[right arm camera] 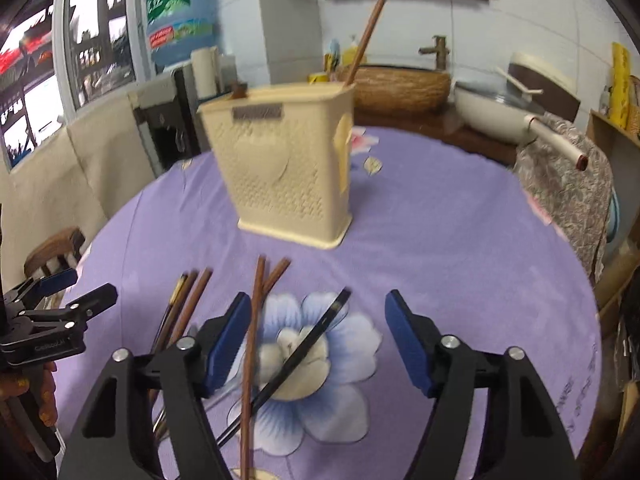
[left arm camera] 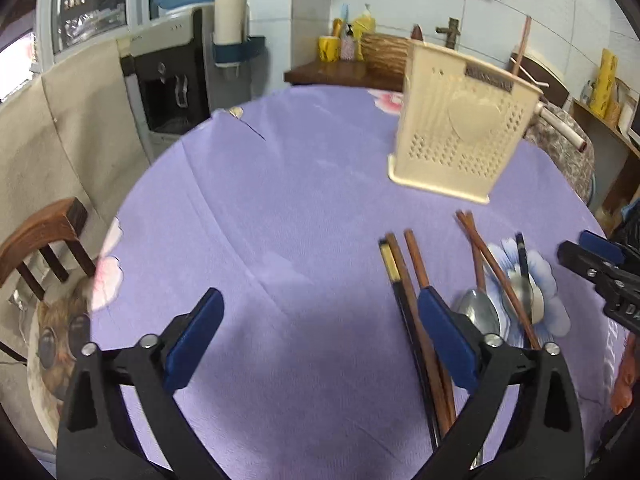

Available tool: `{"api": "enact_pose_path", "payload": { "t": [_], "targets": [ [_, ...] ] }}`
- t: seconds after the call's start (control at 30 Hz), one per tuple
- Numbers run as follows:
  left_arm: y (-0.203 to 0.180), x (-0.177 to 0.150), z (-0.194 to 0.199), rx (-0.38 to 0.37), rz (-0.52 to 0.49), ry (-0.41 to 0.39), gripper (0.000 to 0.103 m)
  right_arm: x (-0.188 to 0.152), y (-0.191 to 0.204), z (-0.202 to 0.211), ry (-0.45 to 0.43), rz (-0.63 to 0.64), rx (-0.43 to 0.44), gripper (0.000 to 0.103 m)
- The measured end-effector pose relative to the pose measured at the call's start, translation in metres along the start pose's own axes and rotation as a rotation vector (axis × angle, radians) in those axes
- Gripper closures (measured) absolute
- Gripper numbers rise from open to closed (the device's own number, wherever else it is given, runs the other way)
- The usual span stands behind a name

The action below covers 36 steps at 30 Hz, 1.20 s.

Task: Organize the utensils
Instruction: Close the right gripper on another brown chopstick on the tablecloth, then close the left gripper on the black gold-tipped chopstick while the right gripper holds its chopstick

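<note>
Standing near the upper right of the left wrist view, the cream perforated utensil holder rests upright on the round table's purple cloth, with one brown chopstick leaning out of its top in the right wrist view, where the holder sits at upper centre. The left gripper fills the bottom of its own frame with its blue-padded fingers spread wide and nothing between them, only bare cloth. Its right-hand finger partly covers a group of chopsticks, one black with a yellowish band and two brown, lying side by side in the lower right. Just to the right of them lie two metal spoons on a printed blue flower, with a crossed pair of brown chopsticks over them and a black chopstick beside. The right gripper is also parted, less widely, and pinches nothing. In its view a brown chopstick lies on the cloth close beside its left-hand pad, and a black chopstick runs slantwise across the flower in the gap between the pads. A water dispenser stands at upper left, a wooden chair at the left edge.
</note>
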State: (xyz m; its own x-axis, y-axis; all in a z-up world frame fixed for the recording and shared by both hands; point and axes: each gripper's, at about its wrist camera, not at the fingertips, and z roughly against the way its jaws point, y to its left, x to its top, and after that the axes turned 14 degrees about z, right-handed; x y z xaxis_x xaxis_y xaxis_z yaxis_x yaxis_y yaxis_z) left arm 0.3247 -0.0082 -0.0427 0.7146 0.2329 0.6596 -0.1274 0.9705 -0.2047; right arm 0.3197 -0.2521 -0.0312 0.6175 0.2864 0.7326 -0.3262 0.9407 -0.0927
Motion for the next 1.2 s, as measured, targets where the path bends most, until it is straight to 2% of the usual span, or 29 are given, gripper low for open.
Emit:
{"api": "enact_pose_path", "payload": {
  "t": [0.03, 0.17, 0.33, 0.4, 0.57, 0.97, 1.07, 1.2],
  "targets": [
    [0.0, -0.003, -0.001, -0.007, -0.003, 0.015, 0.019, 0.0, 0.005, -0.004, 0.01, 0.01, 0.017, 0.047],
    [-0.003, -0.01, 0.001, -0.026, -0.018, 0.028, 0.026, 0.008, 0.022, -0.017, 0.035, 0.062, 0.069, 0.055],
    [-0.007, -0.013, 0.003, -0.043, -0.018, 0.04, 0.026, 0.032, 0.036, -0.04, 0.073, 0.127, 0.12, 0.064],
    [-0.007, -0.014, 0.004, -0.04, -0.018, 0.041, 0.026, 0.04, 0.038, -0.056, 0.101, 0.135, 0.137, 0.071],
    [-0.003, -0.014, 0.002, -0.031, -0.007, 0.047, 0.026, 0.046, 0.036, -0.083, 0.136, 0.122, 0.131, 0.084],
    [-0.002, -0.013, -0.006, -0.031, -0.016, 0.066, 0.026, 0.051, 0.044, -0.111, 0.197, 0.148, 0.08, 0.088],
    [-0.005, -0.013, -0.009, -0.033, -0.03, 0.074, 0.026, 0.053, 0.046, -0.114, 0.202, 0.154, 0.092, 0.095],
    [-0.008, -0.009, -0.017, -0.051, -0.03, 0.106, 0.04, 0.055, 0.045, -0.11, 0.169, 0.148, 0.1, 0.096]
  ]
}}
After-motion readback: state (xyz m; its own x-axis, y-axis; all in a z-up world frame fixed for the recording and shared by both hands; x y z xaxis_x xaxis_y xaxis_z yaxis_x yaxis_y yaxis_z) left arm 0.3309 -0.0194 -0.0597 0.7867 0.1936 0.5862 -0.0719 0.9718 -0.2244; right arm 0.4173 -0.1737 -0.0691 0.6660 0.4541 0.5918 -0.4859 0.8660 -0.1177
